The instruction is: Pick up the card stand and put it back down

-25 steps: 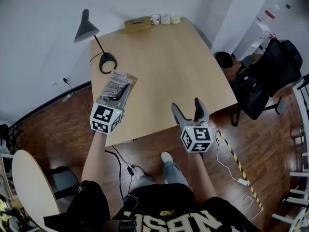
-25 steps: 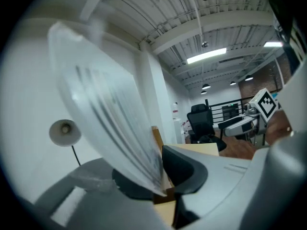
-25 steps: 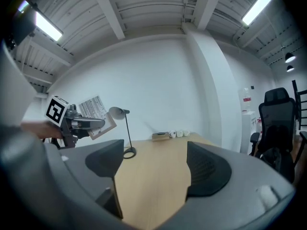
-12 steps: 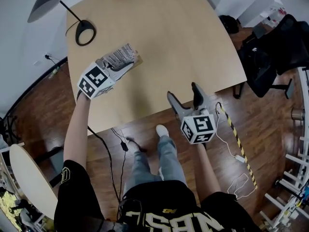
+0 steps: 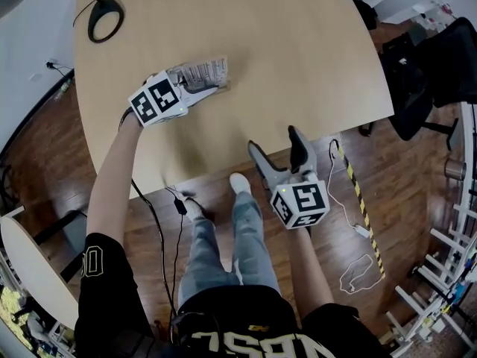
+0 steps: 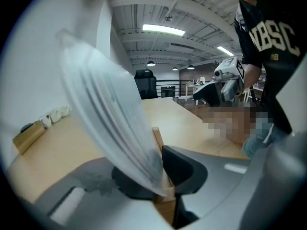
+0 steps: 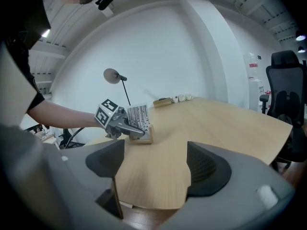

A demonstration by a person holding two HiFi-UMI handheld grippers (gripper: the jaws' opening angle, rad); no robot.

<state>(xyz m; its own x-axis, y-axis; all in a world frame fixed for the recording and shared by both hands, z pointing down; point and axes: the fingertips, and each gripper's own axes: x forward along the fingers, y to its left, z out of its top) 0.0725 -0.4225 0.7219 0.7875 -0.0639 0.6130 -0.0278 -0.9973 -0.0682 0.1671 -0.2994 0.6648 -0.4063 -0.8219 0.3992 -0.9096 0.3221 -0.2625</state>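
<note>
The card stand point(image 5: 206, 73) is a small wooden base holding a clear sheet printed with dark lines. My left gripper point(image 5: 209, 89) is shut on it over the left part of the light wooden table point(image 5: 298, 58). In the left gripper view the sheet point(image 6: 108, 119) and the wooden base point(image 6: 157, 140) sit between the closed jaws of the left gripper point(image 6: 160, 174). From the right gripper view the stand point(image 7: 140, 121) is low at the tabletop; I cannot tell whether it touches. My right gripper point(image 5: 278, 152) hangs open and empty by the table's front edge.
A black lamp base point(image 5: 105, 19) stands at the table's far left. Cups and a wooden box point(image 7: 171, 99) line the far edge. A black chair point(image 5: 440, 58) is at the right. Cables point(image 5: 358, 230) lie on the wooden floor, and a white round table point(image 5: 33, 274) is at the lower left.
My left gripper has carried the card stand to the right, away from the lamp base. The head view has tipped further down. The right gripper has hardly moved.
</note>
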